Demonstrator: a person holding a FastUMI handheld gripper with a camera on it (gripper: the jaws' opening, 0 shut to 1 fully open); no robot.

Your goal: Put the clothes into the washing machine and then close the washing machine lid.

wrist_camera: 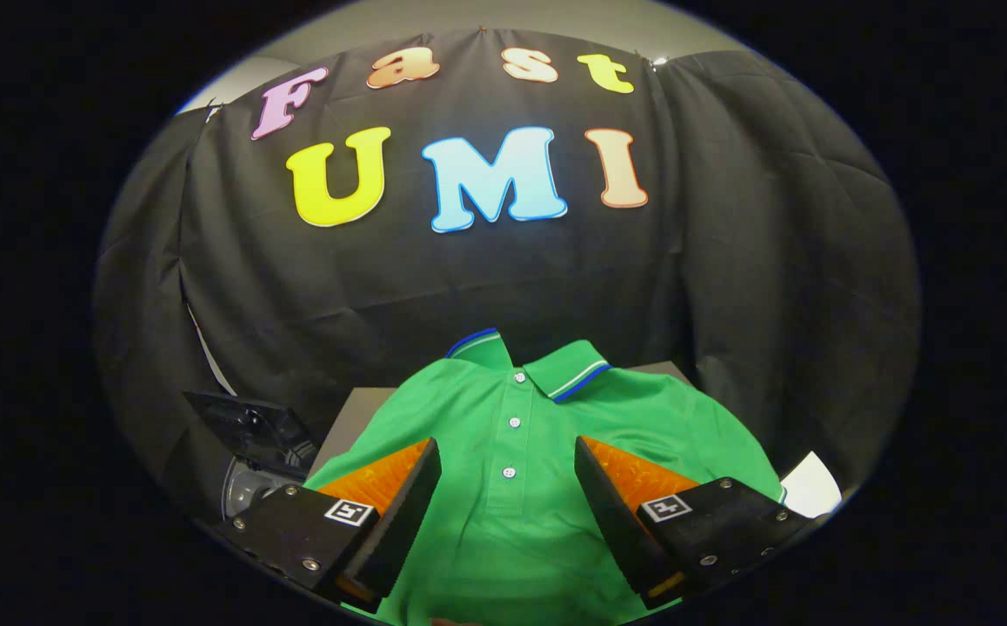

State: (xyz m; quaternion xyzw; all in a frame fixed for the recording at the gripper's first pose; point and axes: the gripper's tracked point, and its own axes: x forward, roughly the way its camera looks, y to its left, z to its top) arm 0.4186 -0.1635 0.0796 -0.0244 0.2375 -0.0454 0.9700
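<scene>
The gripper (508, 487) hangs with its fingers spread wide above a green polo shirt (512, 417), holding nothing; the shirt lies flat on a grey tabletop (351, 417), its button placket running between the fingers; the washing machine (251, 452) seems to be the dark, partly seen shape beside the tabletop. The risk, as I judge it: a shallow pinch takes only the top layer and the soft, smooth knit slips out or trails; the stiffer striped collar (577, 374) may snag on the opening.
</scene>
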